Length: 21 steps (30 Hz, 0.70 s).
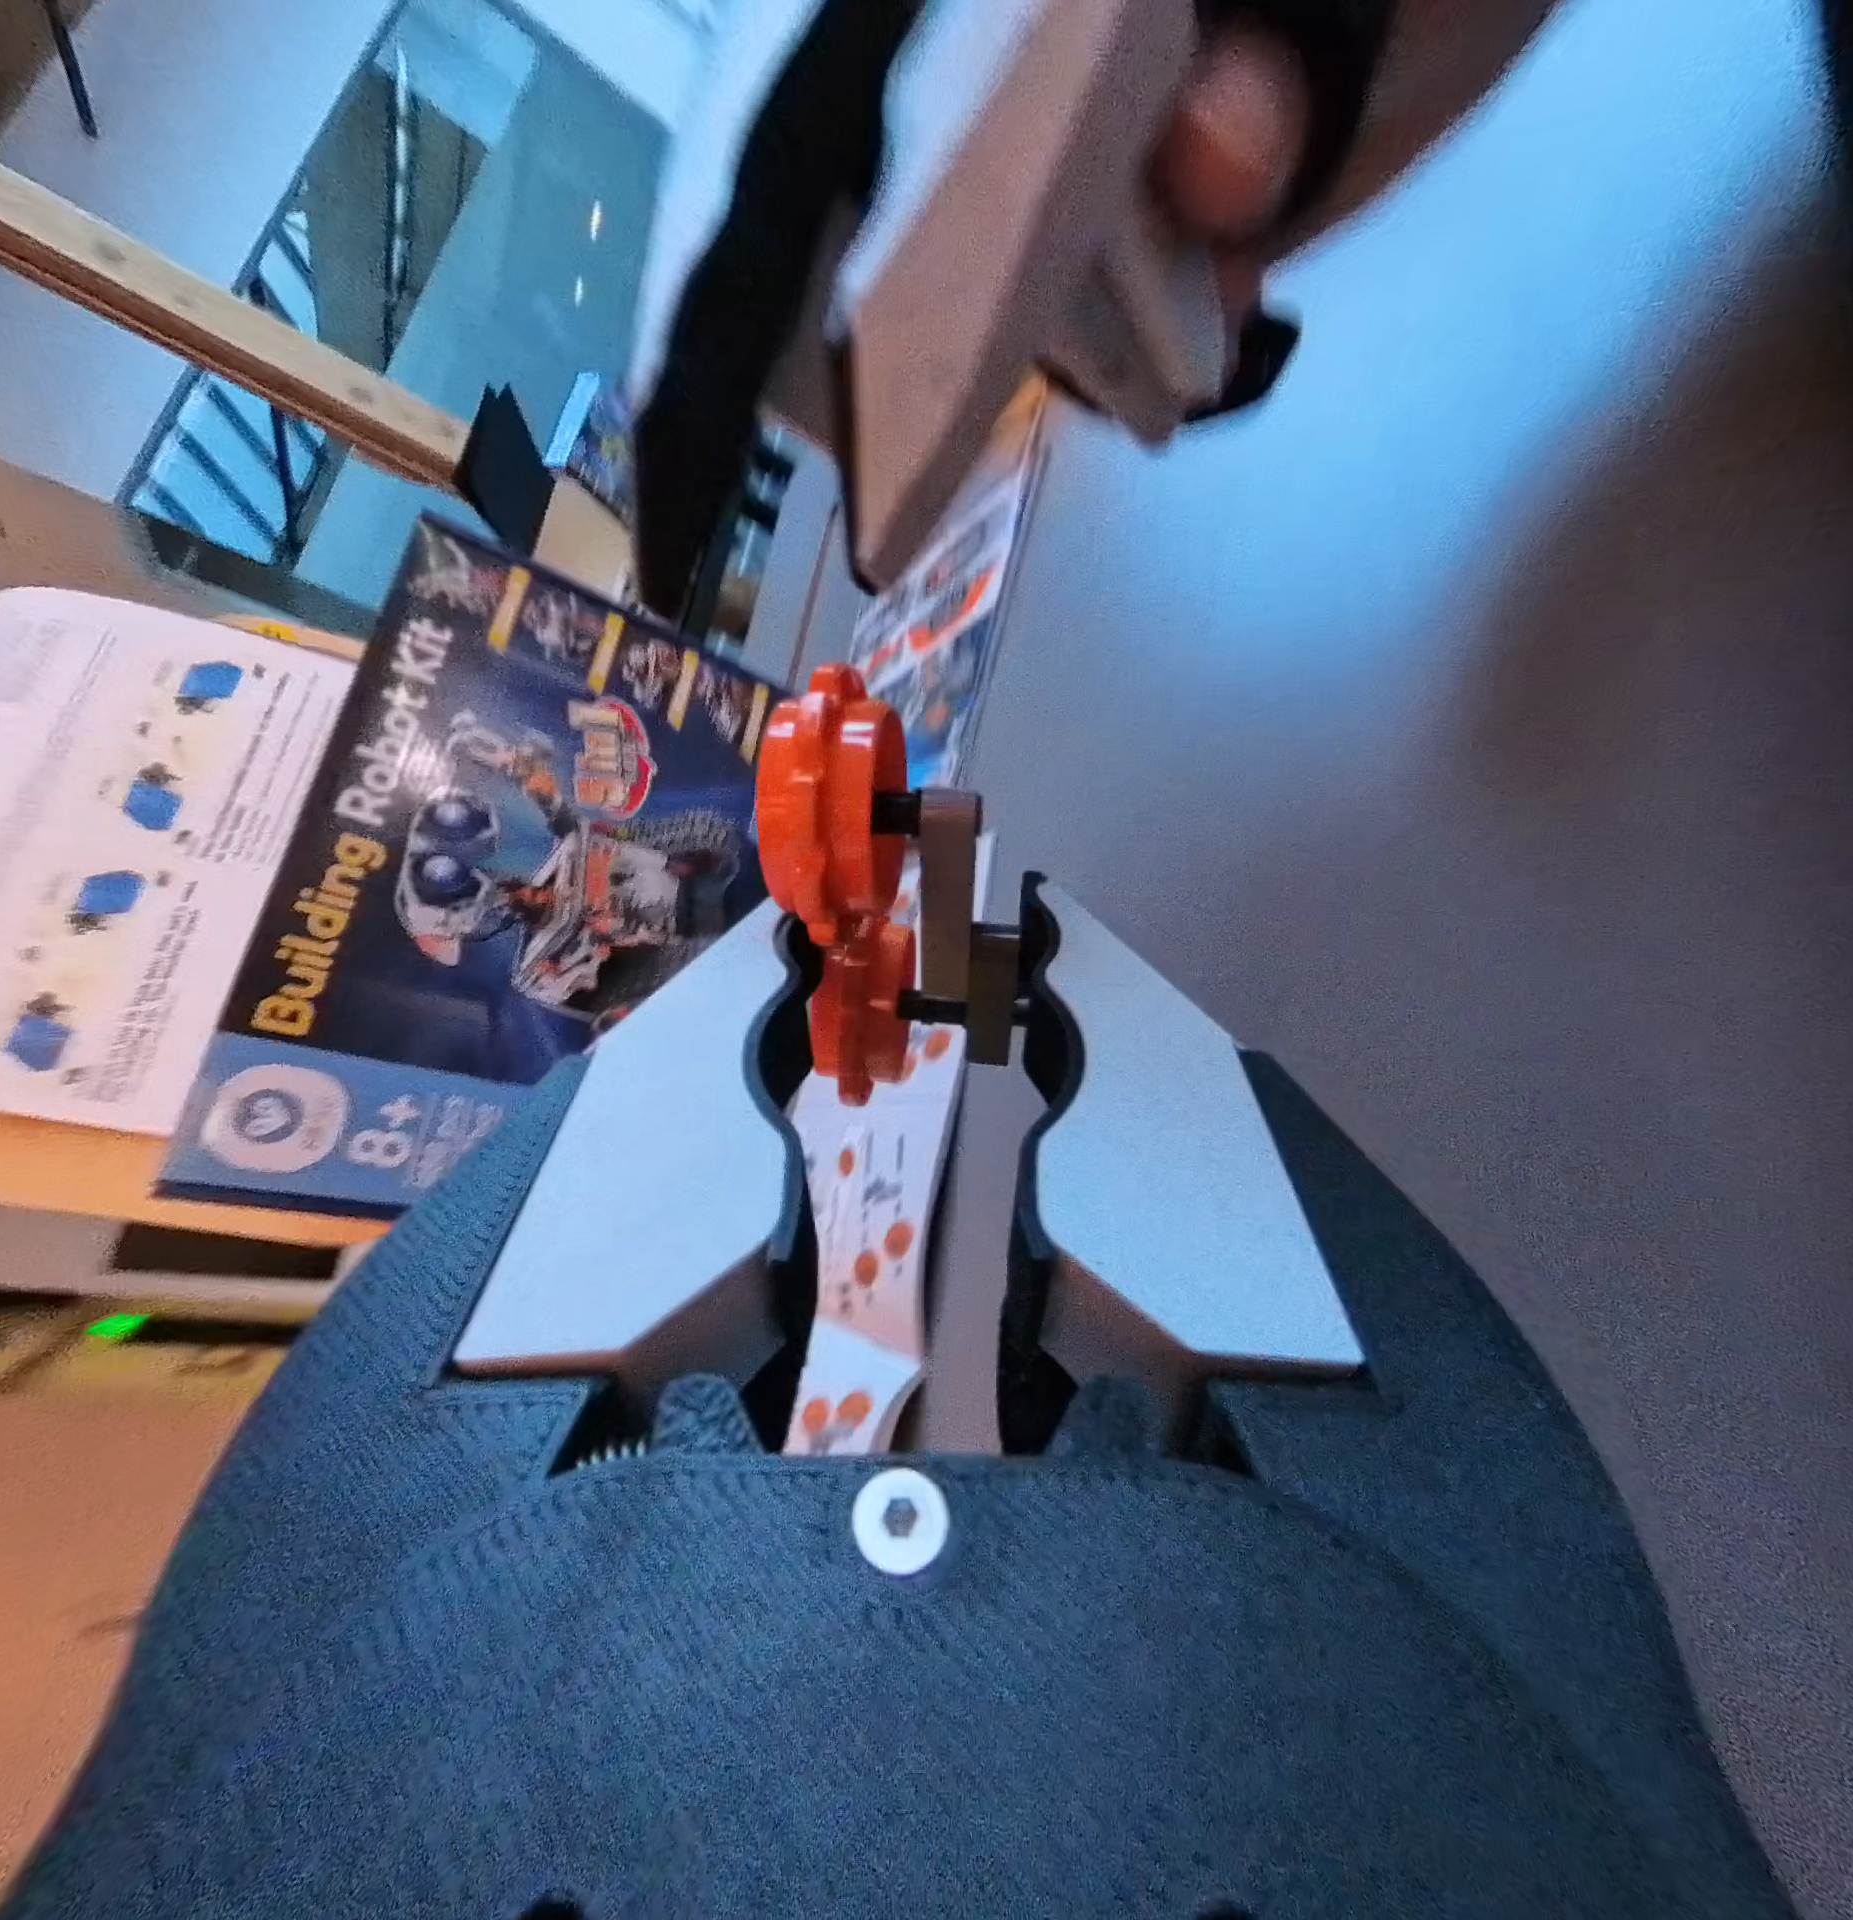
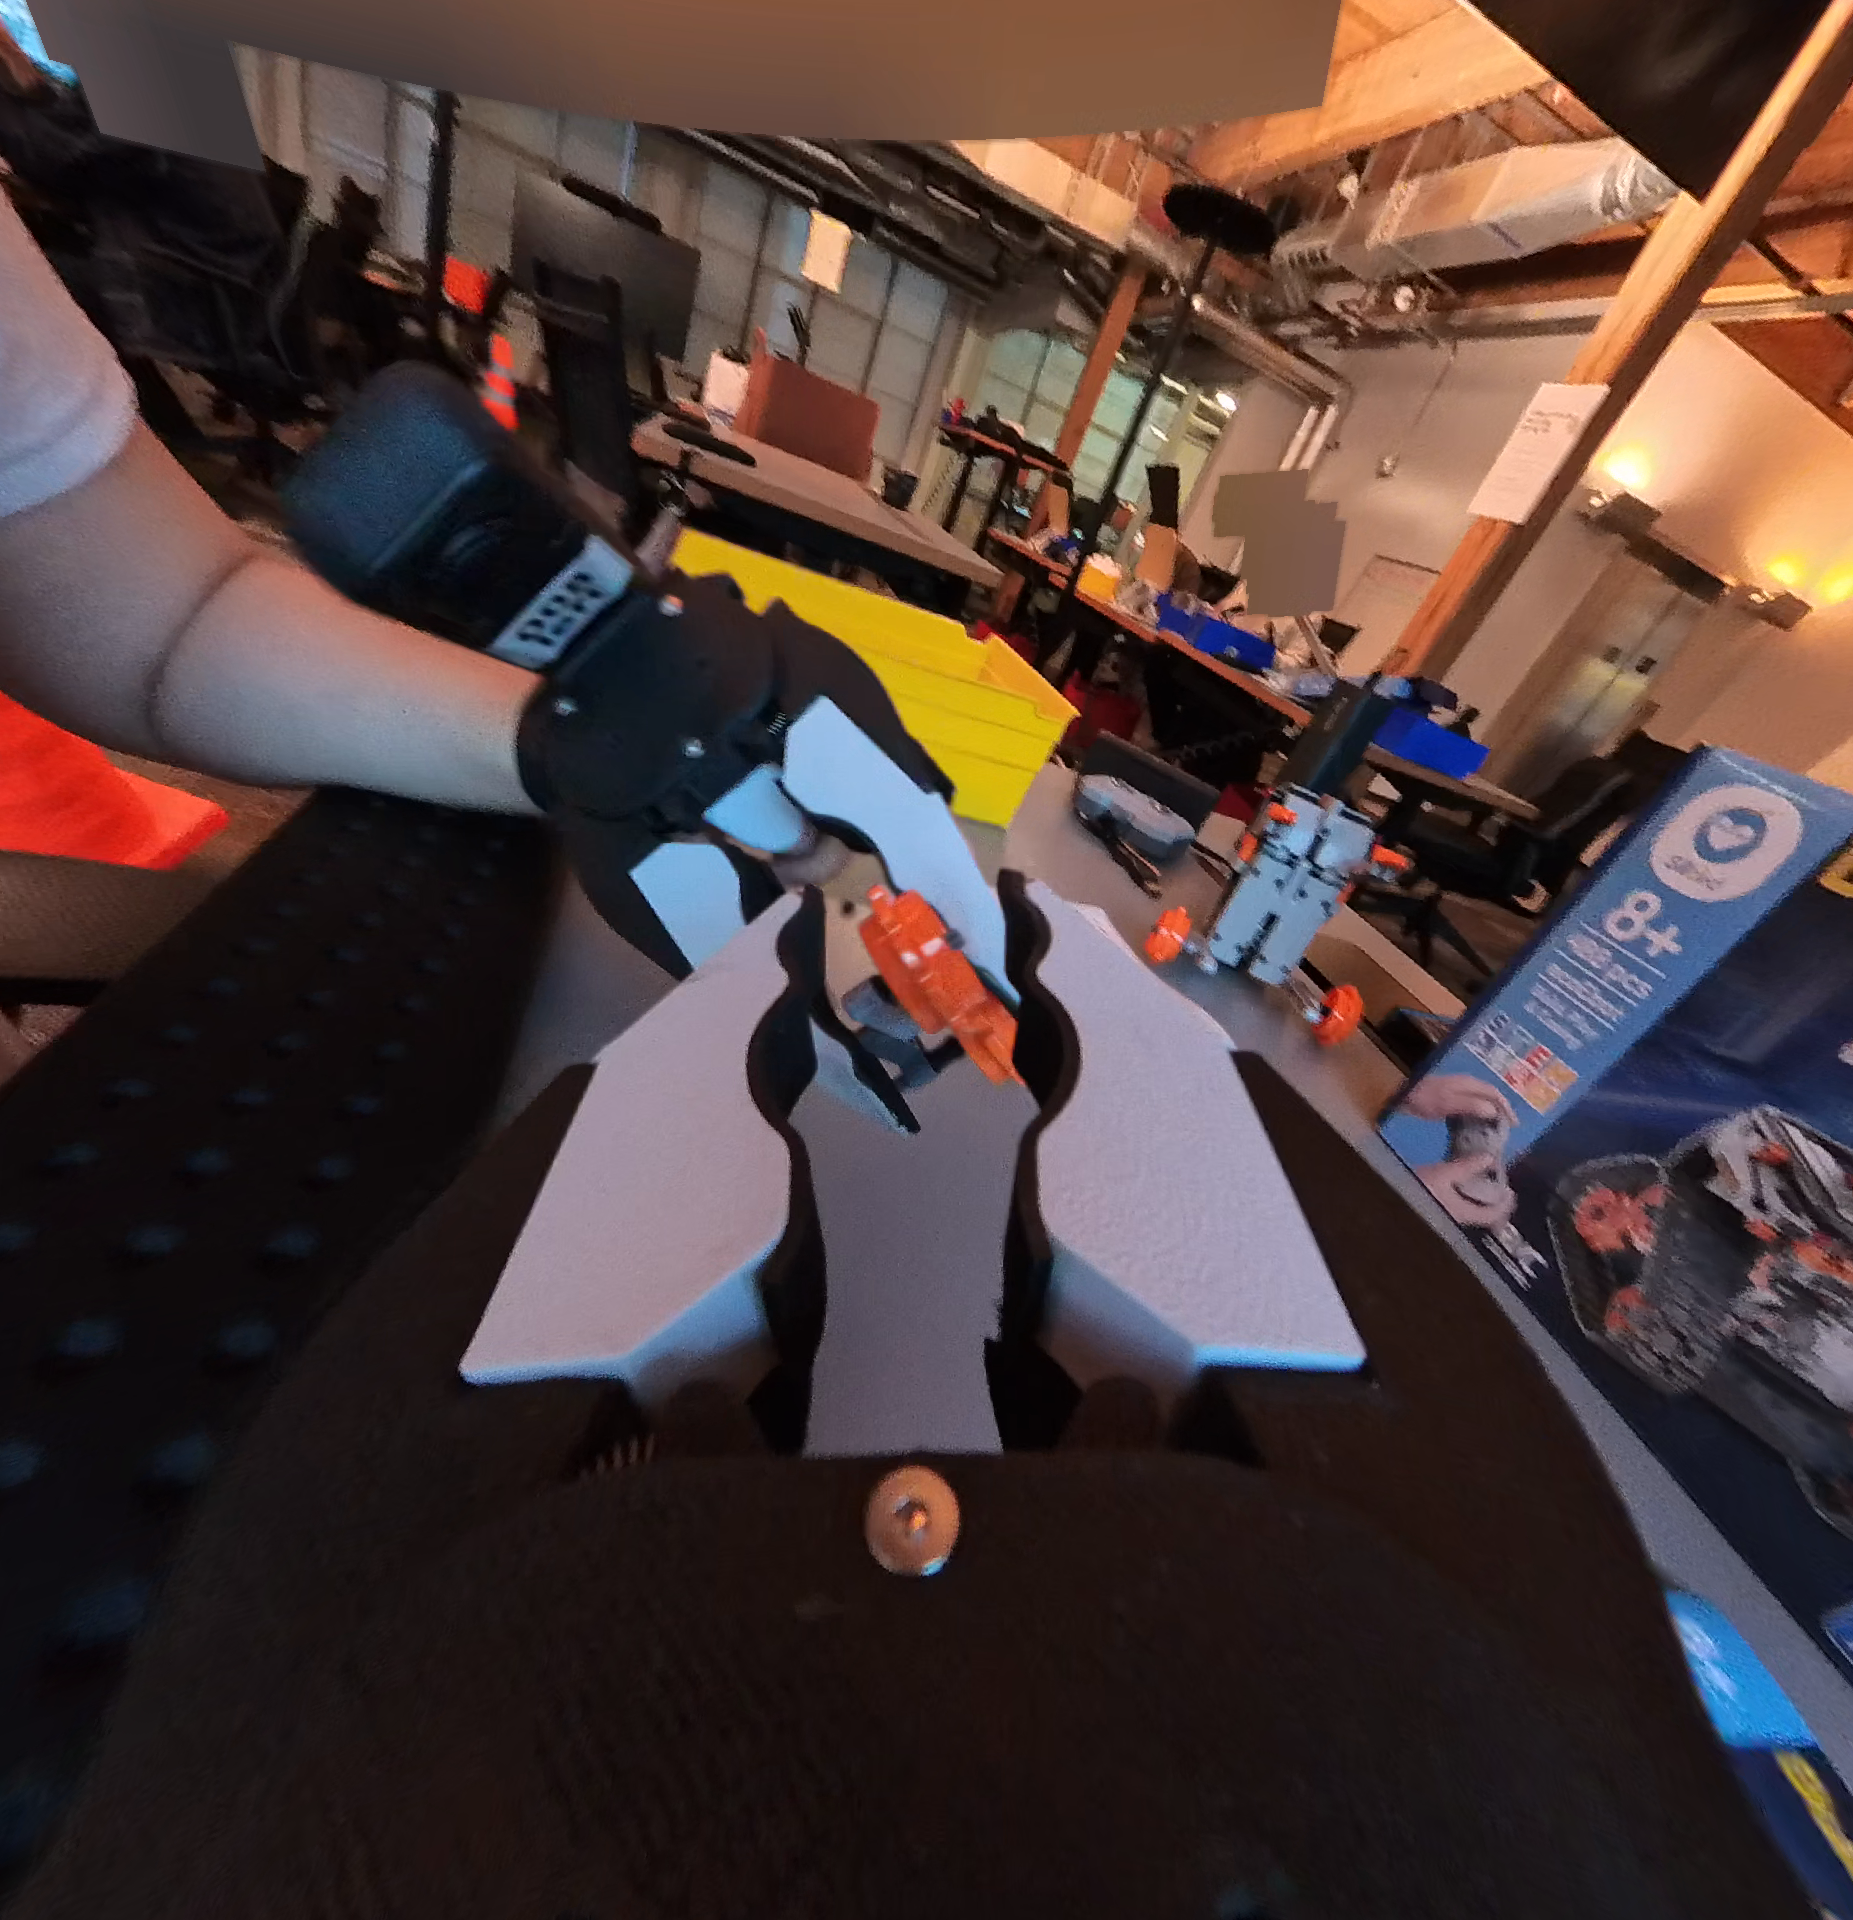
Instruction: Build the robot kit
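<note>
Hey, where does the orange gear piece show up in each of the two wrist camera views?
Left wrist view: the orange gear piece sits centre frame, clamped at the fingertips of the left gripper.
Right wrist view: it appears just above centre, held by the left gripper reaching in from the left, beyond the open right gripper.
Shared landmark: the blue robot kit box.
</note>
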### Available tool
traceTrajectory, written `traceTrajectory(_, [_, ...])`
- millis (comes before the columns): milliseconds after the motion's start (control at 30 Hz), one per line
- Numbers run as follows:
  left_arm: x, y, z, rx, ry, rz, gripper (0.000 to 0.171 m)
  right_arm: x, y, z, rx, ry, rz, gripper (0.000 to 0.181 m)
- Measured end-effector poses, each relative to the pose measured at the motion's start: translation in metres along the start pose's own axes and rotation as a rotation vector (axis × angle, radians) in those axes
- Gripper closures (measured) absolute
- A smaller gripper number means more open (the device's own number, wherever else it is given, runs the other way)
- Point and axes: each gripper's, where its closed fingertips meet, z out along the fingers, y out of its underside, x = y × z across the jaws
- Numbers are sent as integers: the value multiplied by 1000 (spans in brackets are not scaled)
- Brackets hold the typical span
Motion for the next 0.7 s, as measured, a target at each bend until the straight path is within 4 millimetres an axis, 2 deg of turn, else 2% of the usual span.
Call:
traceTrajectory(67, [4, 17, 5, -102, -5, 75, 137, 10, 12, -2, -68, 47, 29, 148])
traceTrajectory(200, [7, 37, 12, -234, -28, 161, 137, 21, 35, 3, -144, 59, 296, 133])
traceTrajectory(267, [13, 49, 16, -306, -7, 189, 137, 20, 51, 9, -202, 36, 394, 122])
traceTrajectory(333, [18, 56, 19, -337, 1, 219, 137, 18, 66, 16, -249, 23, 500, 119])
traceTrajectory(400, [24, 56, 21, -338, 18, 226, 137, 12, 82, 22, -318, -20, 619, 120])
traceTrajectory(467, [27, 58, 23, -355, 31, 230, 137, 1, 94, 24, -386, -86, 708, 134])
traceTrajectory(500, [30, 60, 23, -362, 46, 234, 136, 0, 96, 23, -400, -88, 729, 145])
traceTrajectory(600, [39, 59, 24, -338, 95, 166, 135, -2, 101, 20, -427, -100, 658, 145])
traceTrajectory(633, [38, 60, 23, -327, 111, 111, 133, 2, 105, 18, -445, -75, 632, 145])
traceTrajectory(700, [33, 64, 18, -320, 160, -74, 116, 2, 112, 13, -488, -96, 579, 145])
